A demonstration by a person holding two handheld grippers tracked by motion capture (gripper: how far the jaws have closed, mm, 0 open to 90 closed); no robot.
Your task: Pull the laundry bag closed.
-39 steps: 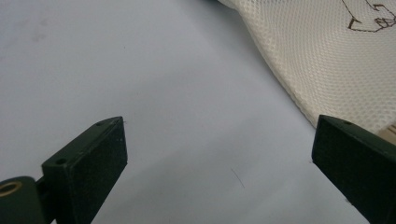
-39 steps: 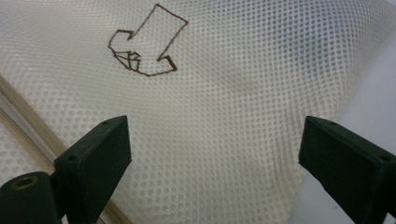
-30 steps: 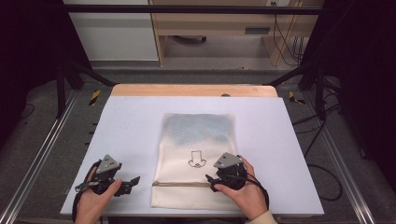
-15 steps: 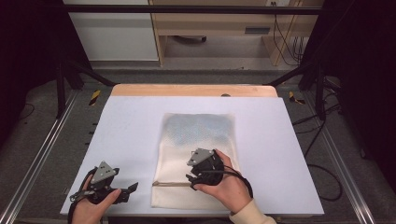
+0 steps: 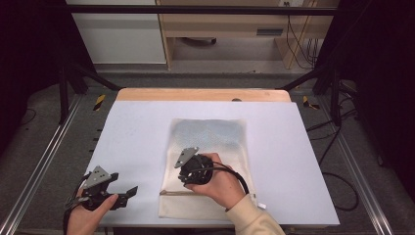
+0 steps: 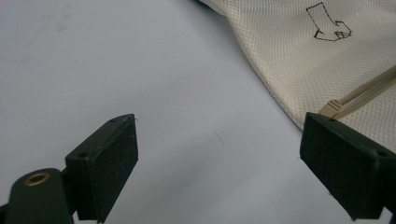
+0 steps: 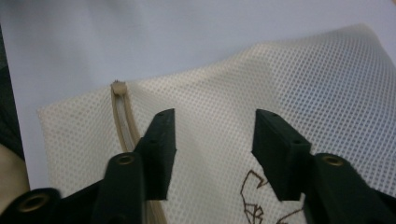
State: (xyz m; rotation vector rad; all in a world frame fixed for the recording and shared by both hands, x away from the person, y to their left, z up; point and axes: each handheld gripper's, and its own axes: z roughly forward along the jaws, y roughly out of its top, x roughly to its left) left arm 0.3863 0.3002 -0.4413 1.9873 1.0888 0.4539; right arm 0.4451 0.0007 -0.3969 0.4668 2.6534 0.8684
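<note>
The cream mesh bag [image 5: 208, 166] lies flat at the near centre of the tabletop [image 5: 303, 161]. The right gripper [image 7: 212, 154] hovers over it, fingers partly spread after closing, pinching nothing. The left gripper [image 6: 219, 154] waits near-left, fingers spread wide.

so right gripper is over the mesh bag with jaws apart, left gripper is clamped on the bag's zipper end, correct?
Not the left gripper: its jaws stand wide open over the bare table, with the zipper end just beside one jaw, unclamped; the left gripper view shows it. The right gripper is over the mesh bag, jaws apart.

A lab: a white-topped table [image 5: 147, 127] framed by metal rails [image 5: 36, 171], black curtains [image 5: 29, 58], loose cables [image 5: 298, 36] behind.
</note>
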